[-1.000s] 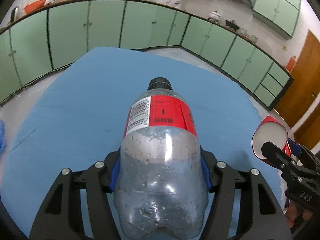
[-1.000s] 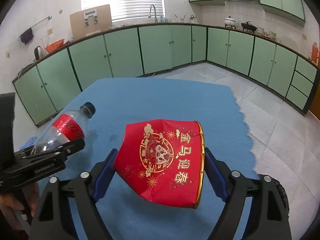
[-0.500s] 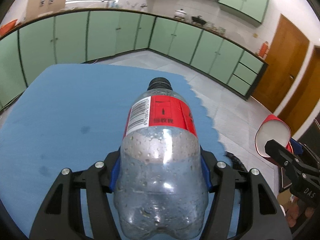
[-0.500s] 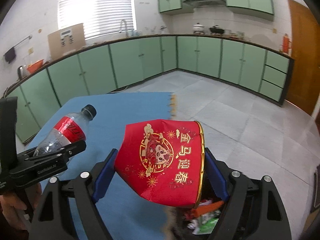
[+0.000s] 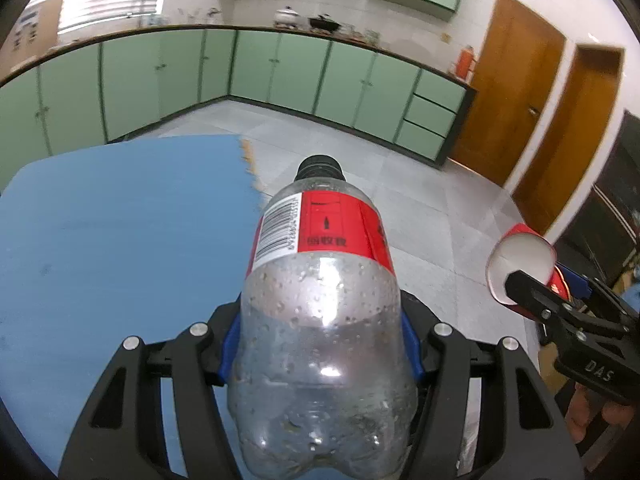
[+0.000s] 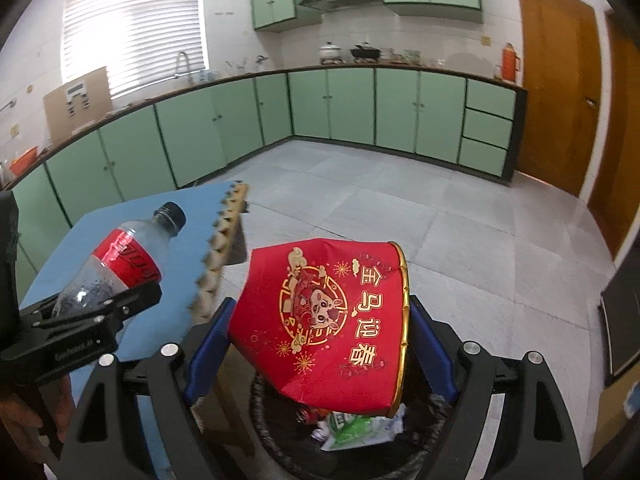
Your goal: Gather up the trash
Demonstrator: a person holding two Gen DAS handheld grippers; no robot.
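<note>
Green cabinets ring a tiled kitchen floor, and a blue-topped counter sits at about 9 o'clock in the right wrist view, its top bare of trash as far as either camera shows. Both pieces of rubbish are already lifted and in the air. The left tool pinches a clear plastic bottle low on its body, black cap pointing away toward 12 o'clock, out past the counter's edge and over the floor. The right tool pinches a crushed red paper cup with gold print. Directly under that cup, at 6 o'clock, a dark trash bin stands on the floor beside the counter, with wrappers and scraps already inside. So picking up looks finished; what is left is the drop. The cup seems placed for release now, while the bottle, off at 9 o'clock from the bin, likely has to travel across first
</note>
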